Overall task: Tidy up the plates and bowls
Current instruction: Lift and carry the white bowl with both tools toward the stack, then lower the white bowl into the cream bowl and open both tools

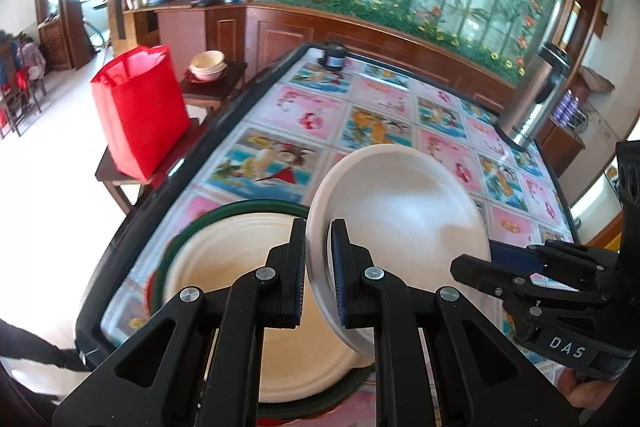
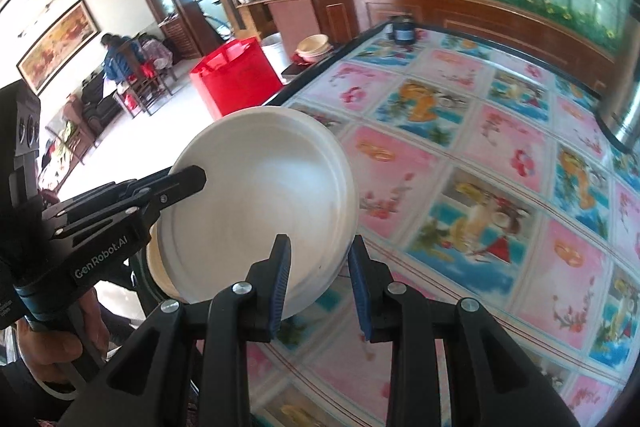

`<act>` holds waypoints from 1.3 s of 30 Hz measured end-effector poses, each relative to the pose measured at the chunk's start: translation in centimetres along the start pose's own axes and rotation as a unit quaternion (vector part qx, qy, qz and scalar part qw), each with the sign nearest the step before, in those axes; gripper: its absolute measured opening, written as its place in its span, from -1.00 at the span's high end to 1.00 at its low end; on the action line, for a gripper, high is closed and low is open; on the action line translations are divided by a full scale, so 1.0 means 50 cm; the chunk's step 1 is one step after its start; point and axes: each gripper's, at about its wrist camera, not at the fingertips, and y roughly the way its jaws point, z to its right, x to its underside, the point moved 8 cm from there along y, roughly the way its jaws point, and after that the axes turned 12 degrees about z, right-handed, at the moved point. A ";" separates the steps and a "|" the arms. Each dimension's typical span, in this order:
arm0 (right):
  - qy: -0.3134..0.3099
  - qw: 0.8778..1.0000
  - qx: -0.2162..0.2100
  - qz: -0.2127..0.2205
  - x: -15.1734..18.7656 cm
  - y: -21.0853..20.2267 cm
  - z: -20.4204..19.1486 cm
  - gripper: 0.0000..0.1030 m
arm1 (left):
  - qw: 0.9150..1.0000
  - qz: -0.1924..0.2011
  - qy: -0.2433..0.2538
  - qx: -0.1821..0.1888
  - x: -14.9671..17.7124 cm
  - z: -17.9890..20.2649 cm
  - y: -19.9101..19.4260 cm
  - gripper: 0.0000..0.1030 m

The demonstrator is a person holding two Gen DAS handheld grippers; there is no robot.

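Note:
My left gripper (image 1: 318,263) is shut on the rim of a white plate (image 1: 400,215) and holds it tilted above the table. Under it on the left lies a cream plate (image 1: 224,267) inside a green-rimmed plate (image 1: 256,205). My right gripper (image 2: 318,287) is open, its jaws on either side of the white plate's (image 2: 264,195) near edge without gripping it. The left gripper (image 2: 176,187) shows at the plate's left rim in the right wrist view. The right gripper (image 1: 500,263) shows at the plate's right edge in the left wrist view.
The table (image 1: 360,115) has a colourful picture cloth. A dark jar (image 1: 334,55) stands at its far end and a metal thermos (image 1: 532,99) at the right. A red bag (image 1: 140,111) and stacked bowls (image 1: 208,65) sit on stools to the left.

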 end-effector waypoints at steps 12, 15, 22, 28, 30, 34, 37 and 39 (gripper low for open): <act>-0.042 0.998 -0.027 -0.041 0.013 0.081 -0.097 0.41 | 0.999 -0.036 -0.027 -0.029 0.063 -0.126 0.007 0.77; -0.055 0.997 -0.023 -0.054 0.028 0.099 -0.108 0.41 | 0.998 -0.040 -0.028 -0.034 0.076 -0.138 0.012 0.77; -0.053 0.996 -0.025 -0.064 0.048 0.112 -0.114 0.36 | 0.998 -0.034 -0.014 -0.048 0.098 -0.144 0.024 0.76; -0.040 0.997 -0.033 -0.049 0.045 0.100 -0.115 0.23 | 0.998 -0.017 -0.006 -0.060 0.099 -0.147 0.023 0.74; -0.038 0.998 -0.030 -0.044 0.044 0.098 -0.115 -0.01 | 0.998 -0.012 -0.002 -0.065 0.099 -0.148 0.024 0.74; -0.039 0.999 -0.017 -0.030 0.046 0.092 -0.111 -0.11 | 0.998 0.003 0.004 -0.068 0.097 -0.143 0.021 0.47; -0.028 0.999 -0.011 -0.014 0.046 0.083 -0.107 -0.34 | 0.998 0.015 -0.004 -0.065 0.095 -0.140 0.017 0.40; -0.035 0.999 0.009 0.001 0.048 0.074 -0.106 -0.43 | 0.997 0.024 -0.002 -0.067 0.093 -0.137 0.012 0.36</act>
